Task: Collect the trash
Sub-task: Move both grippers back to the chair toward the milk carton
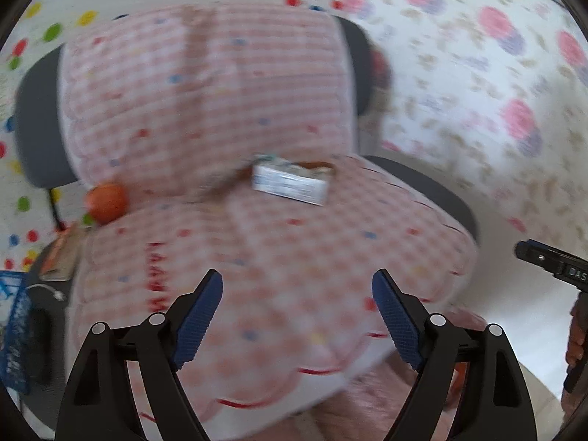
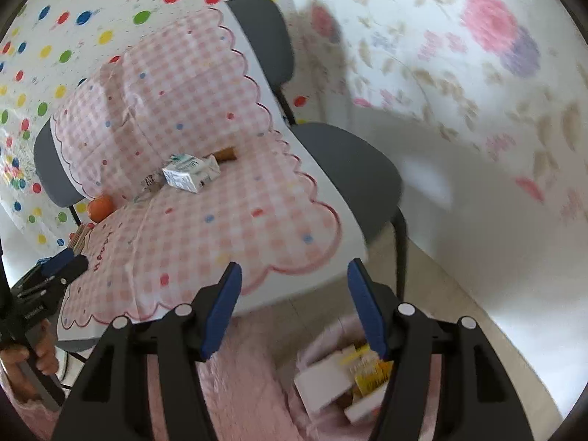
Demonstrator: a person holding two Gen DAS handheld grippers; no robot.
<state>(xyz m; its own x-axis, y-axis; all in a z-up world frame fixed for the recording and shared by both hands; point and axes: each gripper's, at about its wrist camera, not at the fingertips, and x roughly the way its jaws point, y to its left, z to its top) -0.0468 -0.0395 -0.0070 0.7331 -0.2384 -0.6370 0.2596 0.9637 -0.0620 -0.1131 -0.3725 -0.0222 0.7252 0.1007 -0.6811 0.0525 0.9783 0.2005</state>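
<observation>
A white milk carton [image 2: 191, 172] lies on its side at the back of a chair seat draped in pink checked cloth [image 2: 220, 228]. A brown piece of trash [image 2: 226, 154] lies just behind it and a small wrapper [image 2: 150, 180] to its left. An orange [image 2: 100, 207] rests at the seat's left rear corner. In the blurred left wrist view the carton [image 1: 290, 182] and the orange [image 1: 106, 202] lie beyond my left gripper [image 1: 297, 294], which is open and empty over the seat's front. My right gripper [image 2: 294, 283] is open and empty above the seat's front edge.
Below my right gripper, a pink bin [image 2: 319, 345] on the floor holds a white box and yellow packaging. A pink rug [image 2: 250, 386] lies in front of the grey chair [image 2: 349, 161]. Dotted and flowered sheets cover the walls. A blue crate [image 1: 14, 330] stands left of the chair.
</observation>
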